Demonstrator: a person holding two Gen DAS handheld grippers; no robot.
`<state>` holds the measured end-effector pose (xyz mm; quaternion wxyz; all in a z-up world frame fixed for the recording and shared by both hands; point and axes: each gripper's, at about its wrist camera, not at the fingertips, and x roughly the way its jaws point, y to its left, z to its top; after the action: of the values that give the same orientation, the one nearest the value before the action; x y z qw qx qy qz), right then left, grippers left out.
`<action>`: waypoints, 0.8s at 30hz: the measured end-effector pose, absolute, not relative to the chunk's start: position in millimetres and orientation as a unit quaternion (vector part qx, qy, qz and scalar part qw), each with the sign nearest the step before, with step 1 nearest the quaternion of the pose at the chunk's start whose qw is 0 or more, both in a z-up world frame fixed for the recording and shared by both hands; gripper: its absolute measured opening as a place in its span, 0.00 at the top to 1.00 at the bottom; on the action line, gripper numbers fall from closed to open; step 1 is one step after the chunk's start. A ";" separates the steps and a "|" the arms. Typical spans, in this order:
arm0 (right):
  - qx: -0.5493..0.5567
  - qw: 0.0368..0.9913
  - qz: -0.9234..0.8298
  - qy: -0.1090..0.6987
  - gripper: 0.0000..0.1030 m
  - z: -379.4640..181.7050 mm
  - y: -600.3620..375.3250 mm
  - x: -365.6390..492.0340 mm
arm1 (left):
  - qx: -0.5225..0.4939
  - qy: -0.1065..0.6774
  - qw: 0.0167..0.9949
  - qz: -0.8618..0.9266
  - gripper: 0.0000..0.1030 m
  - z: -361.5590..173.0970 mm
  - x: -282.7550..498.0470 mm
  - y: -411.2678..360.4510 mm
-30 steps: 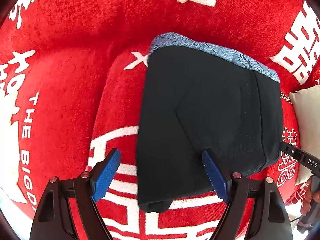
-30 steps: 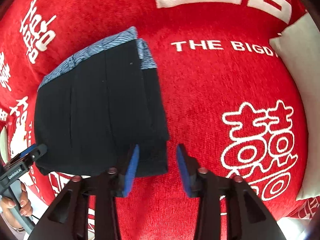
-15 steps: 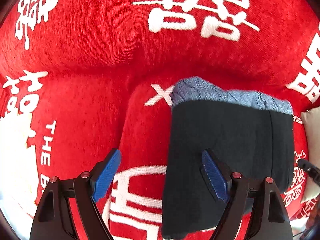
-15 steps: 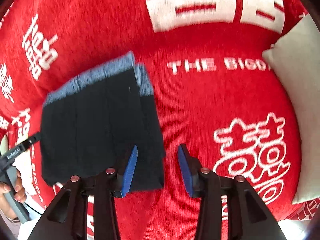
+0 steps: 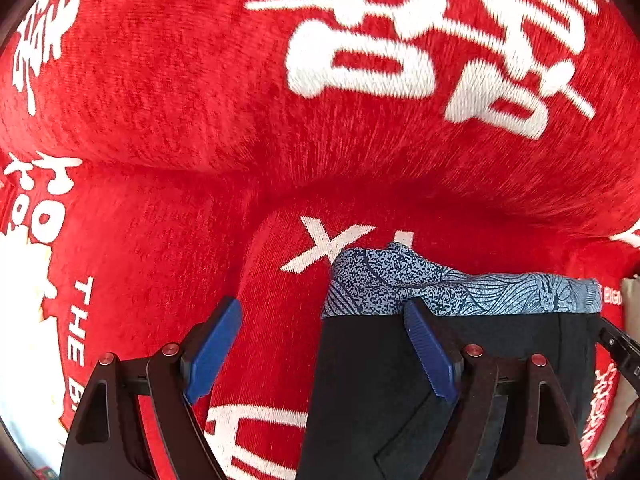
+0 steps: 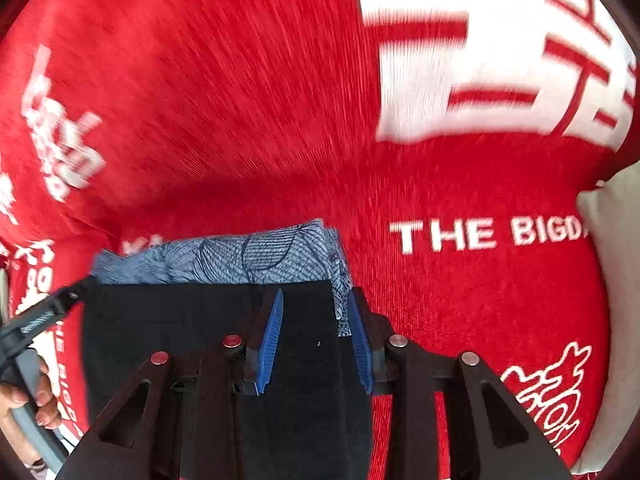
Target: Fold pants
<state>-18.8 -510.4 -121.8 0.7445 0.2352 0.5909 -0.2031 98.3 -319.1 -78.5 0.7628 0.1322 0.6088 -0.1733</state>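
Folded black pants (image 5: 360, 392) lie flat on a red blanket (image 5: 160, 200), with a blue patterned waistband (image 5: 460, 286) at their far end. My left gripper (image 5: 320, 350) hangs open over the pants' left edge, one pad above the black cloth, the other above the blanket. In the right wrist view the pants (image 6: 180, 340) fill the lower left. My right gripper (image 6: 316, 344) straddles their right edge near the waistband (image 6: 248, 258); its jaws are closing with black cloth between them, and the pads do not visibly press on it.
The red blanket (image 6: 240, 120) bears large white characters and letters and rises into a fold beyond the pants. A beige cushion (image 6: 612, 280) lies at the right. A person's hand (image 6: 24, 400) holds the left gripper's handle at the far left.
Both grippers have moved along the pants toward the waistband end, so the pants sit lower in both views. The right gripper's jaws have narrowed. The pants have not shifted on the blanket.
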 end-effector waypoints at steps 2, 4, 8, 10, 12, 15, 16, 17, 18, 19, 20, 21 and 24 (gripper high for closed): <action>0.255 0.742 -0.200 0.587 0.64 -128.6 -515.5 -20.2 | 0.157 0.599 0.765 -0.175 0.17 -85.2 94.9 -323.5; 0.267 0.740 -0.194 0.586 0.64 -129.0 -520.2 -17.3 | 0.167 0.594 0.767 -0.178 0.15 -86.1 95.3 -324.0; 0.300 0.739 -0.166 0.579 0.53 -120.3 -529.5 -27.7 | 0.128 0.610 0.754 -0.208 0.15 -75.8 100.9 -309.4; 0.322 0.736 -0.158 0.574 0.43 -117.1 -536.0 -42.1 | 0.116 0.618 0.743 -0.231 0.15 -72.6 100.6 -302.5; 0.354 0.731 -0.148 0.564 0.39 -115.5 -545.3 -60.3 | 0.103 0.630 0.722 -0.267 0.15 -69.7 96.8 -295.3; 0.395 0.724 -0.131 0.551 0.37 -119.2 -558.1 -84.9 | 0.089 0.651 0.684 -0.316 0.12 -73.3 89.1 -287.6; 0.403 0.722 -0.123 0.549 0.35 -121.4 -560.6 -90.0 | 0.090 0.658 0.674 -0.325 0.04 -76.8 87.1 -287.8; 0.411 0.718 -0.115 0.549 0.34 -125.1 -563.4 -93.9 | 0.088 0.663 0.662 -0.337 0.03 -79.3 84.3 -287.3; 0.423 0.712 -0.104 0.550 0.34 -129.1 -566.1 -97.7 | 0.086 0.667 0.654 -0.346 0.03 -79.5 80.7 -287.0; 0.444 0.703 -0.085 0.550 0.34 -137.6 -568.2 -102.0 | 0.085 0.671 0.646 -0.355 0.03 -84.0 79.3 -287.9; 0.459 0.694 -0.072 0.550 0.34 -144.8 -570.1 -105.2 | 0.081 0.674 0.637 -0.365 0.03 -86.8 77.5 -288.8; 0.469 0.689 -0.064 0.550 0.34 -149.9 -570.7 -106.6 | 0.076 0.678 0.629 -0.373 0.03 -89.0 76.1 -289.8; 0.490 0.675 -0.036 0.550 0.34 -165.2 -565.6 -112.4 | 0.064 0.692 0.602 -0.394 0.03 -98.1 72.0 -293.9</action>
<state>-112.4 -565.6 -165.2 0.6752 0.4901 0.5501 -0.0362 72.0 -293.9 -98.1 0.6019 0.0639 0.6917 -0.3939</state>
